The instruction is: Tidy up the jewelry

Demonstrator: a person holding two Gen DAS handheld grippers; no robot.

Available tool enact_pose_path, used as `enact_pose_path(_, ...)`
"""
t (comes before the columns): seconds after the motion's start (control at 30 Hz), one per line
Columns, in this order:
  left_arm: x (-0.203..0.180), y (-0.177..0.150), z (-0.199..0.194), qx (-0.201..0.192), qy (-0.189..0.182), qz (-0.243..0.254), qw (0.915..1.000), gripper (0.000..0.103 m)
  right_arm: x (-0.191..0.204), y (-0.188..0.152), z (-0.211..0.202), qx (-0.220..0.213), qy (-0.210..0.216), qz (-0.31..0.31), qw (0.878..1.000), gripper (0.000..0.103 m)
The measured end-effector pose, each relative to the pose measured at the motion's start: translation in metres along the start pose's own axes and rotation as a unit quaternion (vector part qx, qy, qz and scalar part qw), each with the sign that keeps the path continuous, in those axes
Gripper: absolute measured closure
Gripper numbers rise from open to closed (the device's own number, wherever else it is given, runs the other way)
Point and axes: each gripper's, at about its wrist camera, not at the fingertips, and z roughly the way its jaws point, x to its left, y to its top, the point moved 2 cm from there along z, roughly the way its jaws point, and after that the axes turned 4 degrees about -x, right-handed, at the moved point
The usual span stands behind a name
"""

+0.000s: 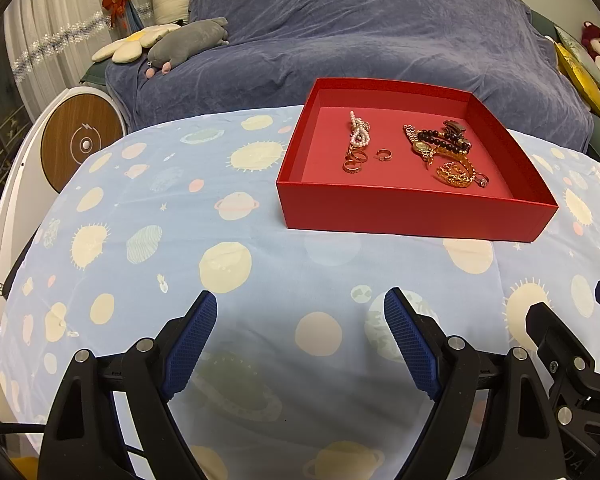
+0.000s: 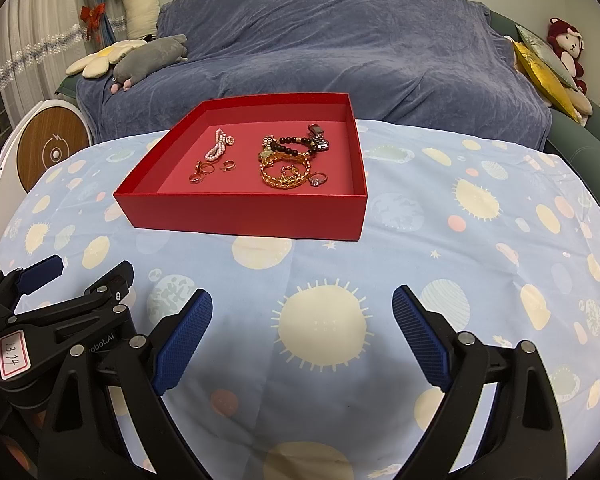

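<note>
A red open box (image 1: 412,212) (image 2: 244,212) stands on the planet-print cloth. Inside lie a pearl bracelet (image 1: 359,133) (image 2: 216,148), several gold rings (image 1: 355,160) (image 2: 202,171), a dark bead bracelet (image 1: 440,140) (image 2: 294,145), a gold chain bracelet (image 1: 456,174) (image 2: 286,174), a small watch and a stone ring (image 2: 318,179). My left gripper (image 1: 300,304) is open and empty, low over the cloth in front of the box. My right gripper (image 2: 302,300) is open and empty beside it, also short of the box.
The table is covered by a light blue cloth (image 1: 220,240) (image 2: 480,240). A sofa under a blue cover (image 1: 360,32) with plush toys stands behind. A round white and wood device (image 1: 80,140) is at the left. The other gripper shows at each frame's side.
</note>
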Motion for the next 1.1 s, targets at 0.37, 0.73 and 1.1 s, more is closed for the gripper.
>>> enact_pose_path(0.37,0.0024,-0.0012,0.0014,-0.002,0.000,0.001,1.0000,0.020,0.0005,-0.0012,0.0006,-0.001,-0.002,0.001,1.000,0.014)
enact_pose_path(0.73,-0.0001,-0.0004,0.0006,-0.006,-0.002,0.005,1.0000,0.020,0.0005,-0.0016,0.0007,-0.001,-0.001,0.002,1.000,0.014)
enact_pose_path(1.1,-0.0003,-0.0006,0.0000,0.000,-0.008,0.000,1.0000,0.020,-0.0008,-0.0020,0.0003,0.000,-0.001,0.007,1.000,0.014)
